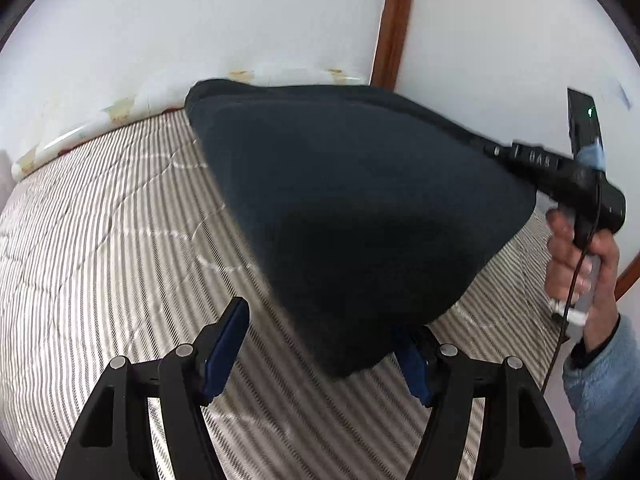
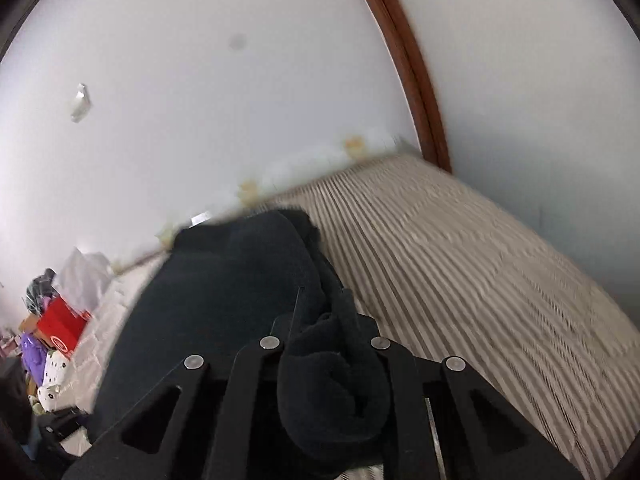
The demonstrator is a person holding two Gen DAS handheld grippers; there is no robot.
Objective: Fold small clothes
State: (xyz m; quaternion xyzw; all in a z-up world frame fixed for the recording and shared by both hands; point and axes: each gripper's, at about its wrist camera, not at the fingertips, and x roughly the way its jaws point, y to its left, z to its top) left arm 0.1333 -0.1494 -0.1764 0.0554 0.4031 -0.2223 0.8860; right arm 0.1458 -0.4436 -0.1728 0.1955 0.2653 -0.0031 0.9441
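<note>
A dark navy fleece garment hangs in the air over the striped bed. In the left wrist view my left gripper is open, its blue-padded fingers wide apart, with the garment's lower corner hanging just in front of the right finger. The right gripper holds the garment's upper right edge. In the right wrist view my right gripper is shut on a bunched fold of the garment, which drapes away to the left and hides the fingertips.
A striped quilted bed cover lies below, also in the right wrist view. White walls and a brown wooden frame stand behind the bed. A pile of toys and a red box lies at far left.
</note>
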